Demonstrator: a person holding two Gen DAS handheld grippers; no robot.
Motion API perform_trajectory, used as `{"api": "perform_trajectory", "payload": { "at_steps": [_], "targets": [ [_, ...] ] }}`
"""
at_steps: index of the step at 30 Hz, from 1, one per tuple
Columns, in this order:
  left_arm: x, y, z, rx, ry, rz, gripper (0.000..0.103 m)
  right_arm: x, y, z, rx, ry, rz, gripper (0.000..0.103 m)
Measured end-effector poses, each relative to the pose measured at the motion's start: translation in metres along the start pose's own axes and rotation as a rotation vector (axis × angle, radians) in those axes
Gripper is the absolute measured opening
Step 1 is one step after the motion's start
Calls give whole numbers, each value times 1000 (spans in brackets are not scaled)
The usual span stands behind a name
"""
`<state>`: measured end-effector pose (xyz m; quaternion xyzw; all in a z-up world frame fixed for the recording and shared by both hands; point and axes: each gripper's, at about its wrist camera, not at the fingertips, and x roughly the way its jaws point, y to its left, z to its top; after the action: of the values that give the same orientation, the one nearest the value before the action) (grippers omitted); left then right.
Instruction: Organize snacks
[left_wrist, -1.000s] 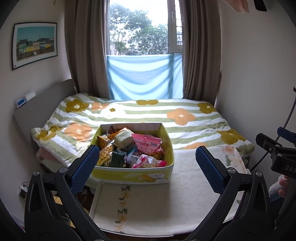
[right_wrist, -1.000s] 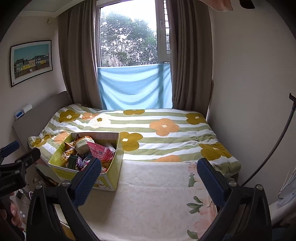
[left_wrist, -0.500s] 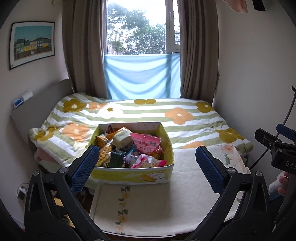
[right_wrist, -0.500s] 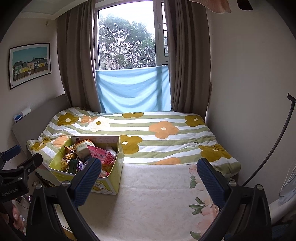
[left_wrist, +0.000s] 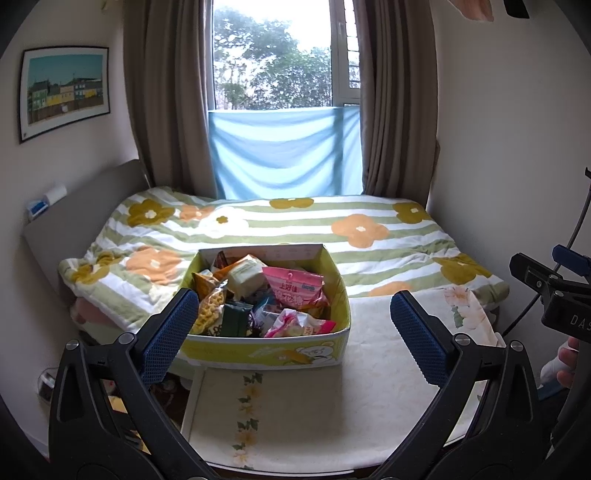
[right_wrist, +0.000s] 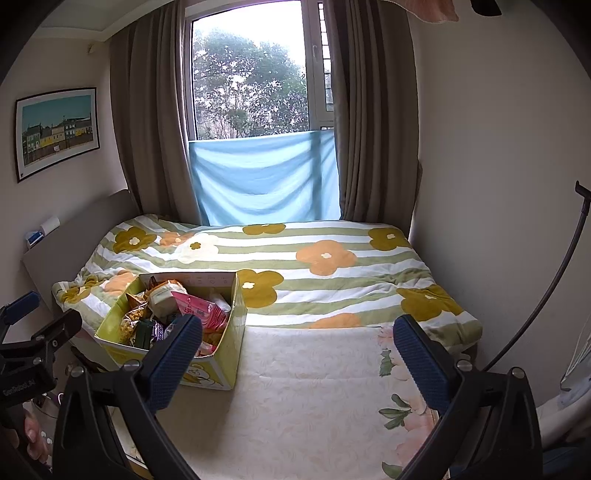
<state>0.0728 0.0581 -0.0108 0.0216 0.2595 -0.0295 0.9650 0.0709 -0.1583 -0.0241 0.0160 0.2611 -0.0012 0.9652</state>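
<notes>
Holding both views near-steady versus a second ago; left gripper (left_wrist: 293, 319), right gripper (right_wrist: 297, 349) gaping wide, empty. Packaged snacks (left_wrist: 291, 291) sitting heaped inside yellow-green cardboard box (left_wrist: 266, 352) on cream cloth-covered surface (left_wrist: 369, 387); stage undetermined.

Black claws (left_wrist: 291, 325) — blue knurled pads (left_wrist: 168, 336), silver screws (left_wrist: 461, 338).

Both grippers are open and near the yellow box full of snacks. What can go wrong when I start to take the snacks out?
1. The snack box sits near the left edge of the cloth-covered table; a push from the left gripper might slide it off.
2. The packets are piled loosely, so pulling the pink bag may drag neighbours out.
3. The right gripper must reach across towards the left one; they could collide.
</notes>
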Motion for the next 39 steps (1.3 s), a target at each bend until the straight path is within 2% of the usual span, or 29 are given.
{"api": "perform_trajectory", "payload": {
  "at_steps": [30,39],
  "targets": [
    [11,-4,-1,-19,27,5,103,7,5,-1,0,16,-2,103],
    [15,-16,-5,3,4,72,103,15,5,-7,-9,36,19,103]
  ]
}}
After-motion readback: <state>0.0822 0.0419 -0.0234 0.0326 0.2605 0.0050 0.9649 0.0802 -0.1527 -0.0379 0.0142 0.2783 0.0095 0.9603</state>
